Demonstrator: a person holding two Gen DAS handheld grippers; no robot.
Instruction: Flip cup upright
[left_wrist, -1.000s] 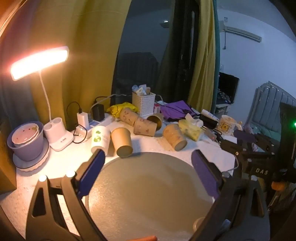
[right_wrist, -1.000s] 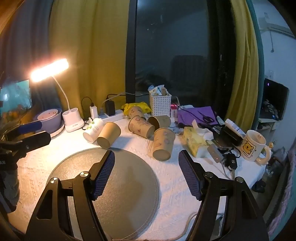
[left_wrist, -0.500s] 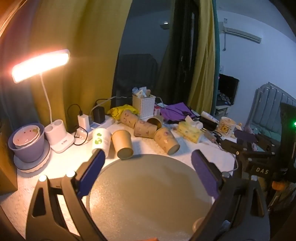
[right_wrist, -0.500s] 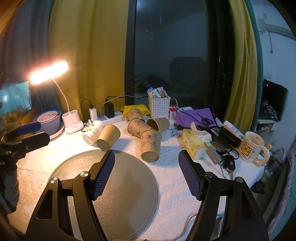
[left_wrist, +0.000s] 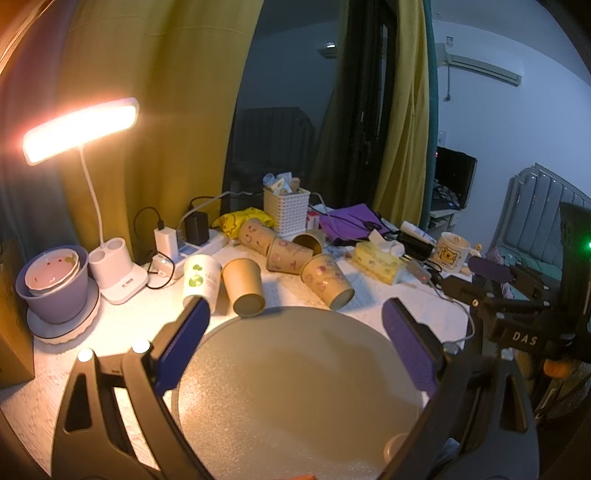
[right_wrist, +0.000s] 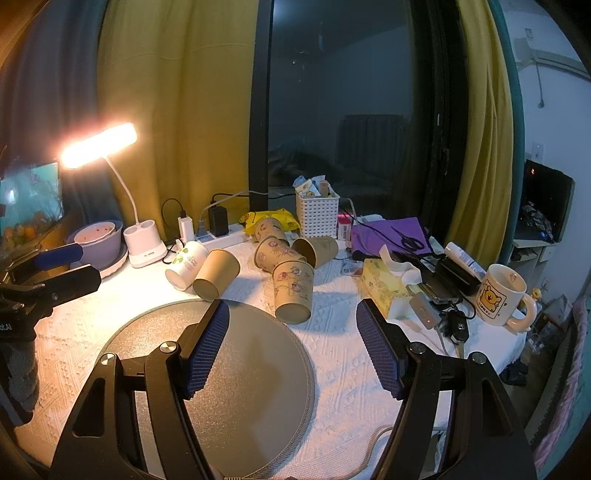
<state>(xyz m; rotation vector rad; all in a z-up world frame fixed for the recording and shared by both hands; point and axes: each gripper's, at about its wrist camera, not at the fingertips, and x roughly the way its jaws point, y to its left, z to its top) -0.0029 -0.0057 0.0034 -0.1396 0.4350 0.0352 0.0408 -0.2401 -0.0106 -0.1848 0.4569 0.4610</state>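
Note:
Several paper cups lie on their sides behind a round grey mat (left_wrist: 295, 387) (right_wrist: 255, 369). The nearest patterned cup (right_wrist: 293, 293) (left_wrist: 327, 280) lies with its base toward me at the mat's far edge. A plain brown cup (right_wrist: 216, 273) (left_wrist: 243, 286) and a white cup with green print (right_wrist: 186, 264) (left_wrist: 199, 275) lie to the left. My left gripper (left_wrist: 295, 314) is open and empty above the mat. My right gripper (right_wrist: 293, 314) is open and empty, just short of the patterned cup.
A lit desk lamp (right_wrist: 144, 243), a purple bowl (left_wrist: 53, 284), a power strip (right_wrist: 221, 238), a white basket (right_wrist: 317, 214), a tissue box (right_wrist: 386, 286), a bear mug (right_wrist: 502, 295) and keys (right_wrist: 458, 325) crowd the white tablecloth behind and to the right.
Both views have shifted so the cups sit closer to the centre. The patterned cup has moved from right of centre to between the right gripper's fingers in view. Both grippers stay open.

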